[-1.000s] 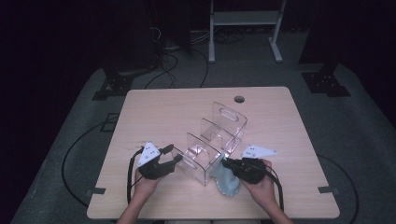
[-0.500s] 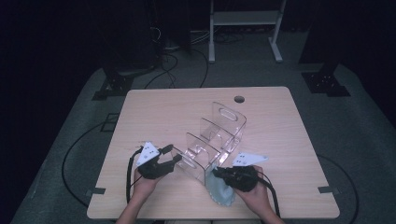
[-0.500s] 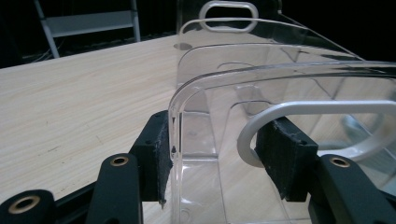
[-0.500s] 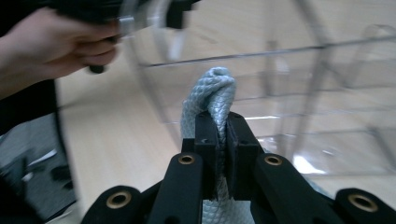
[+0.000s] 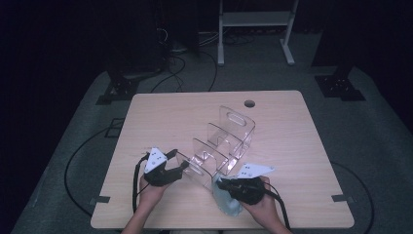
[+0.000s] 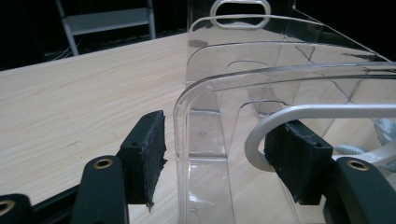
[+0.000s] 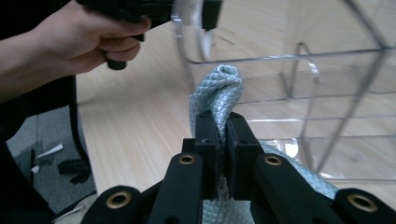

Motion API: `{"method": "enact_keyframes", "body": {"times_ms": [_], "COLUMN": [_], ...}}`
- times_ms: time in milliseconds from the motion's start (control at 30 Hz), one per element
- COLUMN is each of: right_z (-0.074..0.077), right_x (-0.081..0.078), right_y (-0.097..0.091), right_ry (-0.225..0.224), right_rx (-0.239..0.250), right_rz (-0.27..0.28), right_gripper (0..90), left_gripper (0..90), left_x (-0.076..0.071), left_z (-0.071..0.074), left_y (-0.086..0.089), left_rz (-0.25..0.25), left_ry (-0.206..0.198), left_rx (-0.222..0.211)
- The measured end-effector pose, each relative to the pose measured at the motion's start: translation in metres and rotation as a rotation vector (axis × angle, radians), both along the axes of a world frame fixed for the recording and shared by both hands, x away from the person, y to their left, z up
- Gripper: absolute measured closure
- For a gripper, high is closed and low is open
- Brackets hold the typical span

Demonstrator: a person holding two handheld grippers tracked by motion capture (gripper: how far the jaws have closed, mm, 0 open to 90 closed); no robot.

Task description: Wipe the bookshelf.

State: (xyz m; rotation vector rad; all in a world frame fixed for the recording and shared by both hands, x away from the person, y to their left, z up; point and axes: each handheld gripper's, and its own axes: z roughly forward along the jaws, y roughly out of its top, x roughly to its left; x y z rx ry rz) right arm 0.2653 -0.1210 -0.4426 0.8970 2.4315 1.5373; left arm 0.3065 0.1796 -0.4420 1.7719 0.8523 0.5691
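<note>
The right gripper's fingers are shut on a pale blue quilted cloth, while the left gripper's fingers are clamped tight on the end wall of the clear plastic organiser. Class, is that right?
Not quite. The left gripper is not clamped: in the left gripper view its fingers stand open either side of the clear plastic organiser's end wall, with a gap showing. The rest holds: the right gripper is shut on the pale blue quilted cloth.

High view overhead, far; both tool views close, sharing clear rack [image 5: 225, 141]

Clear organizer [image 5: 224, 144] mid-table [image 5: 160, 112], obstacle btwn both hands; open wood L, R & far edge.
</note>
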Motion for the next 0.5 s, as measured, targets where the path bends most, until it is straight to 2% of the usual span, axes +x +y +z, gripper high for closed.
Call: {"method": "enact_keyframes", "body": {"times_ms": [67, 133, 233, 500], "right_z": [0.0, 0.002, 0.006, 0.027], "right_x": [0.004, 0.008, 0.012, 0.016], "right_y": [-0.007, -0.014, -0.024, -0.051], "right_ry": [0.014, 0.026, 0.026, -0.022], "right_rx": [0.016, 0.039, 0.055, 0.085], "right_rz": [-0.025, -0.047, -0.076, -0.148], "right_gripper": [84.3, 84.3, 84.3, 84.3], "left_gripper": [39.4, 45.9, 46.7, 47.3], "left_x": [0.0, -0.001, -0.002, -0.001], "left_z": [0.0, 0.0, 0.001, 0.001], "left_y": [0.0, -0.002, -0.003, 0.006], "left_rz": [0.004, 0.005, 0.001, -0.086], "left_ry": [0.008, 0.0, 0.001, -0.008], "left_rx": [-0.011, -0.003, 0.008, -0.003]}}
